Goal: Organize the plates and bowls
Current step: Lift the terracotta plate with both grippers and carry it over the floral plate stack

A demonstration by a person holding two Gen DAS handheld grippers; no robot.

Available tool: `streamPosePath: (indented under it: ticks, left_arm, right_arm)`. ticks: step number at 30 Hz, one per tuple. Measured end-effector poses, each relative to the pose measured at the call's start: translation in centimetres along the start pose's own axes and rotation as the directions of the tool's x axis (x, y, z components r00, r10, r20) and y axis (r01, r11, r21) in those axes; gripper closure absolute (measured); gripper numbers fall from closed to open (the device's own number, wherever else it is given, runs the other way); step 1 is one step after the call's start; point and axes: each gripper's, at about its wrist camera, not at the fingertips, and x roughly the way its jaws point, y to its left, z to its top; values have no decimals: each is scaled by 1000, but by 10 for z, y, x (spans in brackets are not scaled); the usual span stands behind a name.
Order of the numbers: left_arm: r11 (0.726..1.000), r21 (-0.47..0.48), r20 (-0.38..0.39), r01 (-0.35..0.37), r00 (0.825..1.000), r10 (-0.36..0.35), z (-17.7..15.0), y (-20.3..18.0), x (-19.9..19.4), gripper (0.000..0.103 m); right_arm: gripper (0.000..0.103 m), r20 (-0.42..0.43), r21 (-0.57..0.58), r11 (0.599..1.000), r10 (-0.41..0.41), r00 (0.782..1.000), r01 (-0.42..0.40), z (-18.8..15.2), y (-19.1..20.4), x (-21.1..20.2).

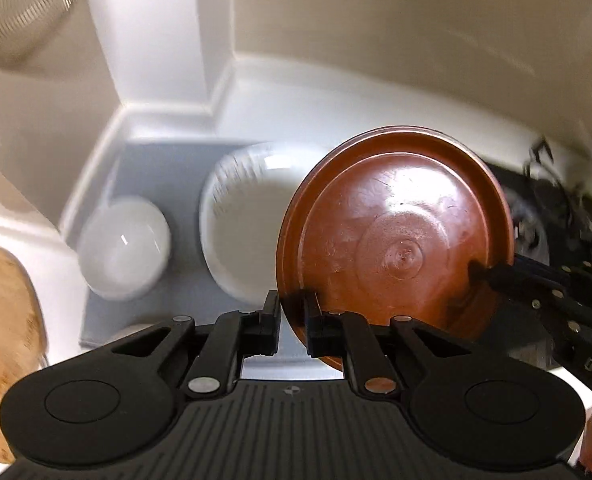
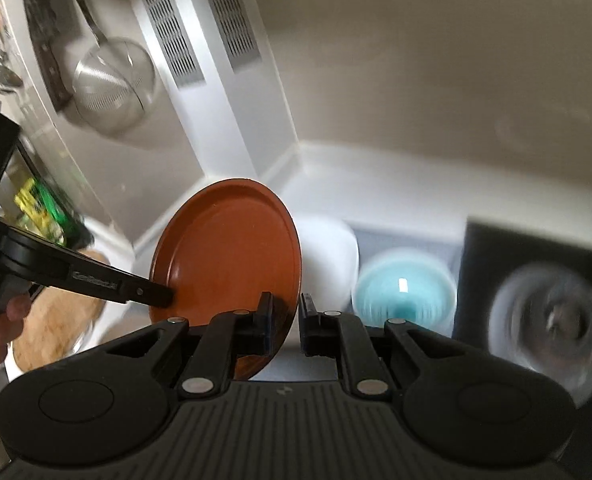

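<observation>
the white worktop (image 1: 280, 100) lies below me, with a grey mat (image 1: 184, 160) carrying a white plate (image 1: 248, 220), a white bowl (image 1: 124, 248) and a blue bowl (image 2: 404, 284). up in the air, tilted on edge, is the brown plate (image 1: 396, 232): my left tool (image 1: 292, 312) is nipped tight on its near rim, my right tool (image 2: 286, 312) pinched on the opposite edge. i'd judge both grips should move as one, level and slow, so it doesn't twist loose.

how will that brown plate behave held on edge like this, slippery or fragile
Probably slippery: the brown plate shines glossy, and both the left tongs and right tongs pinch only its thin rim. It looks rigid, not sagging. Likely breakable if dropped.
</observation>
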Motion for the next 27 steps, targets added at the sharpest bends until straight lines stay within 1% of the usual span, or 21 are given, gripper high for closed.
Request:
streamPosePath:
  ticks: [4,7,9,10,14,16,21,24,27]
  left_arm:
    - [999,-40,62,0,998,3,21,11,-19,90]
    - [997,-71,91,-15,996,22,37,20,-22,90]
    - [996,-80,98,-41,994,49,46,24,-18,90]
    - [994,-94,93,-49,994,57,50,28,-15,90]
    - [990,-134,68,-37,997,47,62,45,0,90]
    - [990,-134,55,-35,998,43,67,51,10,90]
    - [992,-125,6,-17,1000,18,77,63,46,90]
    - [994,-114,-22,-5,1000,2,86,69,76,90]
    - [993,-117,-67,19,997,-27,87,78,105,91]
  right_arm:
    - [89,52,-2,999,39,998,-39,34,3,-2]
    - [89,50,5,999,50,998,-50,53,5,8]
    - [89,45,-11,999,53,998,-52,61,11,16]
    - [89,40,-20,998,55,998,-54,65,14,20]
    - [87,21,-35,998,44,999,-43,72,25,41]
    - [87,16,-32,999,35,999,-34,73,27,53]
    - [90,-29,41,999,4,1000,-3,64,19,87]
    - [93,-38,51,999,-16,999,18,59,14,106]
    - [96,-83,124,991,-32,996,42,48,0,132]
